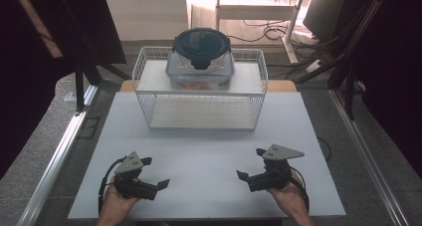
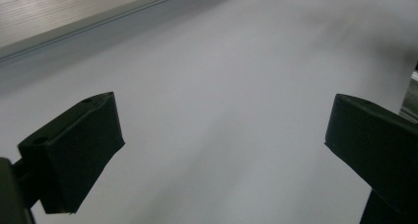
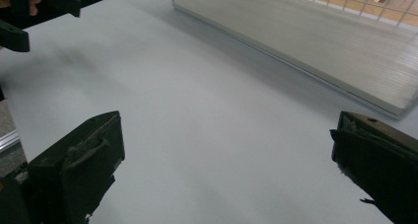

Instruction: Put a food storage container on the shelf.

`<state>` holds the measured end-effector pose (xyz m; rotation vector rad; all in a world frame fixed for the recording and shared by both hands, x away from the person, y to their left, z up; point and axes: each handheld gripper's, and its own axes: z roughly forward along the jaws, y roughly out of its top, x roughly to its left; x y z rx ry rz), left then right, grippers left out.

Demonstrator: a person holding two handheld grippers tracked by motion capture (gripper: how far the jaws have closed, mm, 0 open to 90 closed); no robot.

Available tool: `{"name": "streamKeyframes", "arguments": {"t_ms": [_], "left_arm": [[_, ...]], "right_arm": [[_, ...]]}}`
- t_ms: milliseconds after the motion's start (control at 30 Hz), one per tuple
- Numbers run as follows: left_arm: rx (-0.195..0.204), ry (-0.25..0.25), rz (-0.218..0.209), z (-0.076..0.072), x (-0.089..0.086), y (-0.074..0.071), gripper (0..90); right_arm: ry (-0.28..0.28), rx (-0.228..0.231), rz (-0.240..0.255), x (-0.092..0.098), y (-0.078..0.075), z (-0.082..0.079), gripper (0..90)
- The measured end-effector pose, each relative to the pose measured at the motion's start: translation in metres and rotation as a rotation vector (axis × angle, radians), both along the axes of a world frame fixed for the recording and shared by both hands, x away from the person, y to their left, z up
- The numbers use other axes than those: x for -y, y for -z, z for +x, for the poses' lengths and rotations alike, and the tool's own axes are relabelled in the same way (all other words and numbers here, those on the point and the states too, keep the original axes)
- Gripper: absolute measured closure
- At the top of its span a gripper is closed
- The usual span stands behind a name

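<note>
1. While both tongs rest low on the surface (image 1: pixel 209 151), the left tongs (image 1: pixel 155 172) at about 7 o'clock and the right tongs (image 1: pixel 250 162) at about 5 o'clock, each stands with its jaws wide apart and nothing between them.
2. The nearest thing to work on, the lidded container (image 1: pixel 200 61), sits on the upper shelf of the wire rack (image 1: pixel 149 94) at 12 o'clock, well apart from both tongs, so a long reach forward is likely needed.
3. Because the container sits behind the rack's raised wire rim, a low approach could catch a jaw on the wires and jolt or drag the whole rack, which appears light.
4. The container looks clear and smooth with a dark lid (image 1: pixel 201 42); a one-sided grip on its wall may slip, and it could tilt against the rim as it is lifted.
5. Something orange shows inside the container; a tilt or drop could spill it if the lid's clasps are not fully latched, and I cannot tell whether they are.
6. If the tongs seize the lid alone, it may come off and leave the body behind.
7. The right gripper view shows the rack's lower shelf (image 3: pixel 315 41) close ahead, at about 1 o'clock, so a hasty sweep could strike its edge.
</note>
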<state>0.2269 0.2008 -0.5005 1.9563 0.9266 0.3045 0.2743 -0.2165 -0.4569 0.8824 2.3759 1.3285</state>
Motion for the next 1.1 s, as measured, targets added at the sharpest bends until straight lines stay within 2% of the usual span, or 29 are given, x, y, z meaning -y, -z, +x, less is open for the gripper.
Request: {"name": "streamKeyframes", "arguments": {"t_ms": [267,433,600,933,1100], "left_arm": [[-0.006,-0.032,0.024,-0.007,-0.009,0.01,0.2],[-0.001,-0.044,0.061,-0.011,-0.013,0.014,0.0],[-0.01,-0.061,0.071,-0.012,-0.018,0.019,0.0],[-0.057,-0.109,0.09,-0.008,-0.028,0.033,0.0],[-0.085,-0.109,0.101,-0.005,-0.029,0.038,0.0]], "right_arm": [[0.047,0.001,-0.003,0.015,0.01,-0.005,0.0],[0.076,0.004,-0.021,0.024,0.017,-0.008,0.0],[0.099,0.003,-0.035,0.032,0.023,-0.01,0.0],[0.13,-0.038,-0.081,0.041,0.039,-0.013,0.0],[0.134,-0.062,-0.115,0.042,0.047,-0.015,0.0]]}}
